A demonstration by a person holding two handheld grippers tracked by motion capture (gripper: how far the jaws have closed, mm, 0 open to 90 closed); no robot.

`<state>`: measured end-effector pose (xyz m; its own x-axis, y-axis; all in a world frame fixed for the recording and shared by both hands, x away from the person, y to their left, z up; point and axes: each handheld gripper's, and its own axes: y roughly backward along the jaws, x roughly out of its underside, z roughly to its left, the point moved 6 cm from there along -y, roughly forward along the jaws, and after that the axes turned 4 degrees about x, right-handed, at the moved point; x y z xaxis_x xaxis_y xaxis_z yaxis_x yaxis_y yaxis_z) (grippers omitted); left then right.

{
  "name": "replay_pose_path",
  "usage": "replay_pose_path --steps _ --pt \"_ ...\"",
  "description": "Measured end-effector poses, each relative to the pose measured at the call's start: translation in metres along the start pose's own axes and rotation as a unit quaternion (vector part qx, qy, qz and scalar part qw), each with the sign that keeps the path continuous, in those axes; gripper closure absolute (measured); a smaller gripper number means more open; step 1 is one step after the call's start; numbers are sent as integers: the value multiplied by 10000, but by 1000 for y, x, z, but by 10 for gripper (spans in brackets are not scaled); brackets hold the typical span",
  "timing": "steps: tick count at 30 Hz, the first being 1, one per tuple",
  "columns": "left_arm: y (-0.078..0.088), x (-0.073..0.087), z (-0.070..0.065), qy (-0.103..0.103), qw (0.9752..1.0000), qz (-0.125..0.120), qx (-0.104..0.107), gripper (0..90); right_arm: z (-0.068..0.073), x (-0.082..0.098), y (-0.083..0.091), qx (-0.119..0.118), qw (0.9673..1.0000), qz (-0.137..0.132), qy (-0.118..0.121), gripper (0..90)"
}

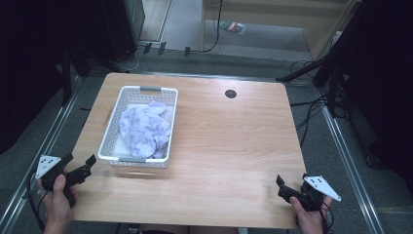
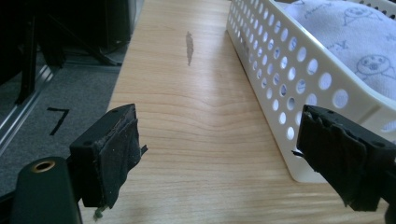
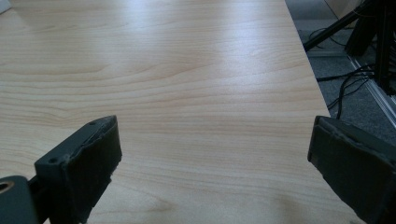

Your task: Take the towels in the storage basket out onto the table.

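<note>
Both tongs, left (image 1: 80,165) and right (image 1: 286,187), are held agape and empty; the basket (image 1: 111,146), left of centre, could be shoved if its rim is clipped.

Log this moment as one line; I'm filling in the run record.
left gripper: open, empty, near basket corner | right gripper: open, empty, over bare table | cloth: in basket, untouched

Perforated white plastic basket (image 1: 113,146), smooth; soft printed cloth (image 1: 145,127) inside; the table (image 1: 229,146) shows pale woodgrain with slight sheen; tool pads (image 2: 112,154) look matt, frayed
</note>
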<state>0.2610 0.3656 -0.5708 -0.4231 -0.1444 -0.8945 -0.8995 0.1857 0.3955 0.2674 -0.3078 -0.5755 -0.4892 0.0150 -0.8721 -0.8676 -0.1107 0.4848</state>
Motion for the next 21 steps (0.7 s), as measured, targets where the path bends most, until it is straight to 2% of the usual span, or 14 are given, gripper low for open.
replay_pose_path --steps 3,9,12,15,16,18,19,20,21 --pt "4 -3 5 41 10000 -43 -80 140 0 0 0 9 10000 3 1 28" --pt "16 -13 3 -50 9999 -88 -11 146 0 0 0 13 10000 33 5 29" --pt "27 -29 -3 2 9995 -239 205 145 0 0 0 9 10000 35 -14 29" --pt "30 -39 -10 -76 9993 -231 299 139 0 0 -1 24 10000 53 -15 29" --pt "31 -46 -18 -188 9990 -202 348 132 0 0 -1 23 10000 59 -14 29" --pt "31 -53 -27 -270 9986 -147 441 92 0 0 -1 30 10000 59 2 29" --pt "31 -53 -27 -270 9986 -147 441 79 0 0 -1 30 10000 59 2 29" --pt "29 -58 -36 -339 9979 -68 546 68 0 0 -1 30 10000 65 -10 30" --pt "28 -60 -40 -386 9976 -37 568 50 0 0 -1 22 10000 59 -5 29"
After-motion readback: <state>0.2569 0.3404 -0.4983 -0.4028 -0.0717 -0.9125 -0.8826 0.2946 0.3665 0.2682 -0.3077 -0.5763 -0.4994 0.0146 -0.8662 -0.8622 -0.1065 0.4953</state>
